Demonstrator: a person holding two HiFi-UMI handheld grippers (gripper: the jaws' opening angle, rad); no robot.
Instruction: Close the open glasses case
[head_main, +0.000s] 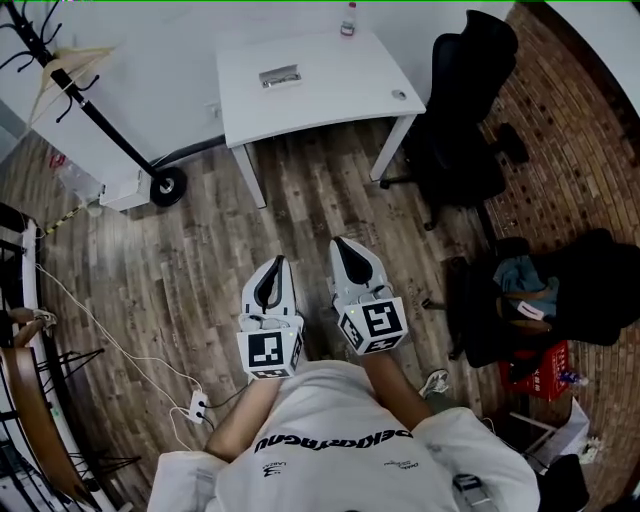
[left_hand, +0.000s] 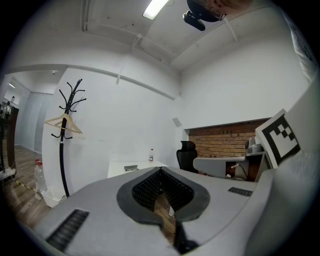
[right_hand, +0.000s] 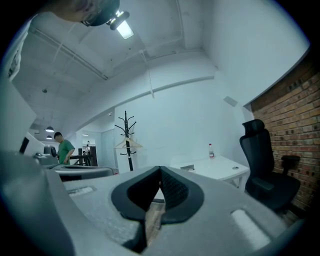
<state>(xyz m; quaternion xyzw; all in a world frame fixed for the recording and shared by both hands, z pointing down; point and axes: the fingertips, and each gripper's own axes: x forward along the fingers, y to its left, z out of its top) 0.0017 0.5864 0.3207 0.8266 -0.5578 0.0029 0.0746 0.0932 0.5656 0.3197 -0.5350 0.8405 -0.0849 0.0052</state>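
The glasses case (head_main: 280, 76) is a small grey thing lying on the white table (head_main: 330, 100) far ahead of me; it is too small to tell how its lid stands. It also shows small in the left gripper view (left_hand: 131, 168) and the right gripper view (right_hand: 187, 168). My left gripper (head_main: 279, 262) and right gripper (head_main: 340, 243) are side by side over the wooden floor, well short of the table, pointing level toward it. Both have their jaws shut with nothing between them, tips meeting in the left gripper (left_hand: 161, 170) and the right gripper (right_hand: 160, 170).
A small bottle (head_main: 348, 20) stands at the table's far edge. A black office chair (head_main: 470, 100) is right of the table, a coat rack (head_main: 90, 110) left. Another chair with clothes (head_main: 540, 300) and a red crate (head_main: 545, 370) are at the right; a power strip (head_main: 197, 406) lies on the floor.
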